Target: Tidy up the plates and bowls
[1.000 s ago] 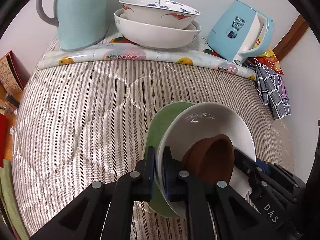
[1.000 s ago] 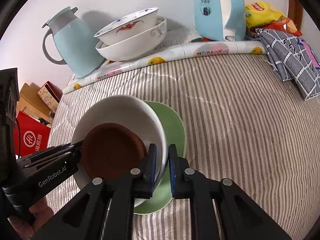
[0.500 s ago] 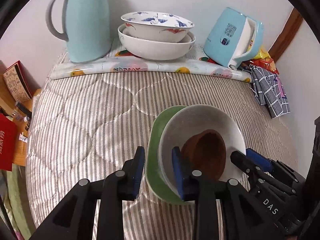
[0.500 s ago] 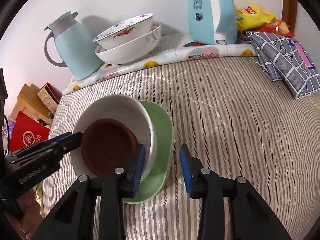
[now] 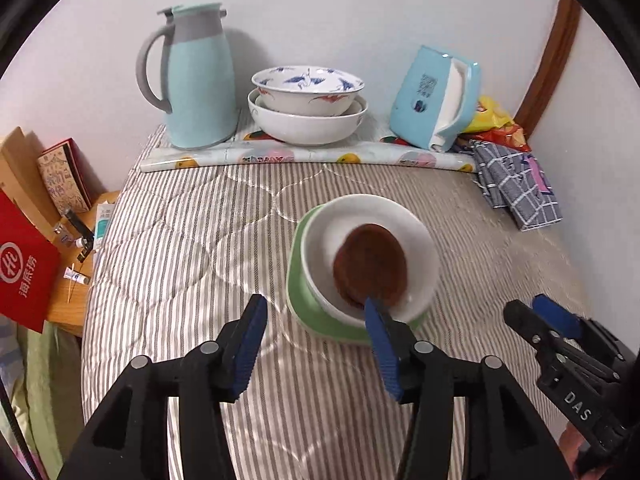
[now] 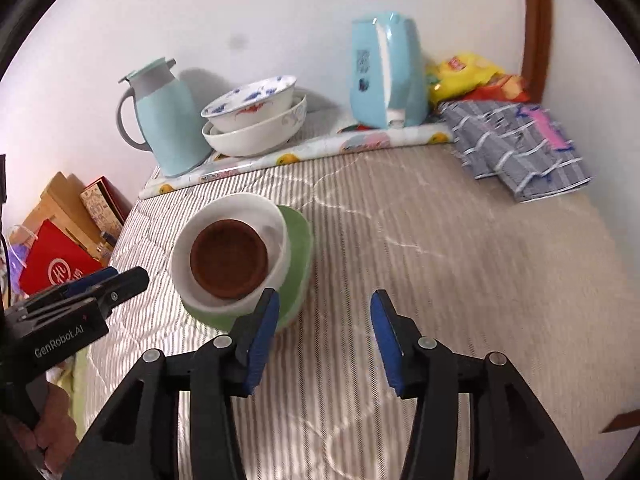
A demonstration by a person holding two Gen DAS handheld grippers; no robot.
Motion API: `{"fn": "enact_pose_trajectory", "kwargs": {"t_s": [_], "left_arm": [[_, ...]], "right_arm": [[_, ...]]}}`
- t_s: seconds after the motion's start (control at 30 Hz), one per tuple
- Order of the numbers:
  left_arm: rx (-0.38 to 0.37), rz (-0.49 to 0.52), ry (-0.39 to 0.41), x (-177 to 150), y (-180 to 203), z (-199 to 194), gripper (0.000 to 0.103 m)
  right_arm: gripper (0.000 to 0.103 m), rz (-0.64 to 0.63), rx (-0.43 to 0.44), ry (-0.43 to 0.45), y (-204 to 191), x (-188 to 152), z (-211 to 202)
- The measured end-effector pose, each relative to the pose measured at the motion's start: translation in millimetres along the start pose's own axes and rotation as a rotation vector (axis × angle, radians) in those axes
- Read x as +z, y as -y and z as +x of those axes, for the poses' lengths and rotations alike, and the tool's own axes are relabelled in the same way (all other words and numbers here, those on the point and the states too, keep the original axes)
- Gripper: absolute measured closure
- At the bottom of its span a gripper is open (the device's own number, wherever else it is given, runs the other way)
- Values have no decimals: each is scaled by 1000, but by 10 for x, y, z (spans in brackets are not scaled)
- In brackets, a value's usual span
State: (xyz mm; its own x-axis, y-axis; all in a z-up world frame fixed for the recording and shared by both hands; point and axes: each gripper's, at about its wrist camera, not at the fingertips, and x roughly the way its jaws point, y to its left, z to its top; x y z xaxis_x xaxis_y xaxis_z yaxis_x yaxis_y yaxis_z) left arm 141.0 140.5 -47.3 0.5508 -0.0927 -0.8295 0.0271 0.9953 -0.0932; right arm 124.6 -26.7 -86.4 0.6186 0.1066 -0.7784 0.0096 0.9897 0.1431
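A stack stands on the striped quilt: a green plate [image 5: 308, 312] [image 6: 300, 248] at the bottom, a white bowl [image 5: 400, 220] [image 6: 232, 208] on it, and a brown dish [image 5: 370, 266] [image 6: 228, 258] inside the bowl. My left gripper [image 5: 316, 338] is open and empty, just in front of the stack's left side. My right gripper [image 6: 324, 330] is open and empty, in front of the stack's right side. Two more bowls, a blue-patterned one [image 5: 308, 88] [image 6: 252, 104] nested in a white one [image 5: 306, 124] [image 6: 256, 136], stand at the back.
A light blue thermos jug [image 5: 198, 80] stands left of the back bowls and a blue kettle [image 5: 434, 98] right of them, on a rolled fruit-print mat [image 5: 304, 156]. A checked cloth [image 5: 516, 184] and snack bags [image 5: 494, 120] lie at right. Boxes [image 5: 24, 264] sit beyond the left edge.
Both grippers were shut on the rims of the stack; they opened, let go and drew back. The stack now rests on the quilt.
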Motion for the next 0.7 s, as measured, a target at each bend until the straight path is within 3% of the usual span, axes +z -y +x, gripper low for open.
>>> {"fn": "enact_pose_trajectory", "kwargs": {"t_s": [0.07, 0.17, 0.33, 0.47, 0.57, 0.7], "left_arm": [[22, 5, 29, -86, 67, -138, 49], [28, 4, 73, -187, 156, -326, 32], [25, 12, 130, -339, 312, -613, 31], [45, 5, 170, -482, 401, -795, 23], [40, -8, 187, -570, 465, -885, 19], [48, 11, 204, -681, 573, -970, 16]], "right_arm": [[49, -20, -30, 34, 31, -56, -168], [44, -16, -61, 87, 116, -168, -458], [43, -11, -69, 120, 185, -336, -775], [39, -4, -71, 114, 252, -497, -939], [23, 2, -90, 119, 300, -586, -1029], [13, 11, -96, 158, 367, -680, -1191]]}}
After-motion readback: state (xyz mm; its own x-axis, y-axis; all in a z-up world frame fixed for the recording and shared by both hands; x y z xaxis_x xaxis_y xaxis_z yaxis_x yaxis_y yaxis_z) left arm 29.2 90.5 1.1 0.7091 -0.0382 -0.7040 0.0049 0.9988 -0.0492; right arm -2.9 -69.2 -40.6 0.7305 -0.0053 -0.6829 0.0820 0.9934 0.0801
